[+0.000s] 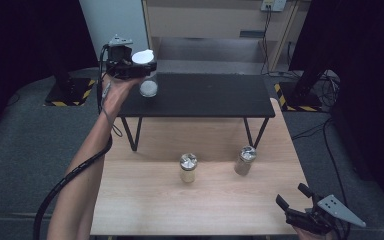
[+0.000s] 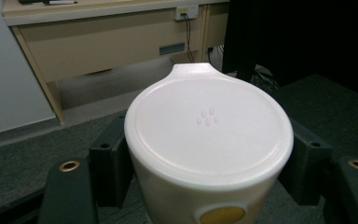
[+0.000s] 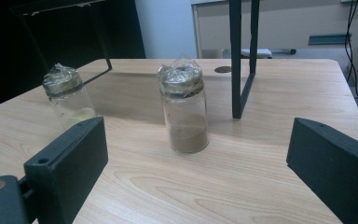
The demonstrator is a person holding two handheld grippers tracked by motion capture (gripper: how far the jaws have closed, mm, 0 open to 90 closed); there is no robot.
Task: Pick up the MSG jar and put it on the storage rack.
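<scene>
Left gripper (image 1: 139,66) is gripping a white-lidded jar (image 1: 147,80), jaws clamping both sides just below the lid. Left gripper view is showing the same: black jaws pressing against the jar (image 2: 208,140) on either side, lid tab pointing away from the camera, a yellow round mark showing low on the jar wall. White contents are sitting in the jar's lower part.

Landmark: the black shelf (image 1: 205,95) standing on the wooden table (image 1: 200,205). The white-lidded jar is sitting over the shelf's left end, near its back corner. I cannot tell whether its base is touching the shelf top or hanging just above it. The person's left forearm (image 1: 87,165) is reaching up to it from the near left of the shelf.

Right gripper (image 1: 300,200) is idling well in front of the shelf, off past its right end, at the table's near right corner. Jaws are standing wide apart, holding nothing.

Two foil-topped jars are standing upright on the table just in front of the shelf: a pale-powder jar (image 1: 188,168) below the shelf's middle, a brown-powder jar (image 1: 245,160) near the shelf's right leg. Right gripper view is looking at both between its wide jaws: the brown one (image 3: 184,109) centred, the pale one (image 3: 69,100) partly behind a jaw. The two are apart, not touching.
</scene>
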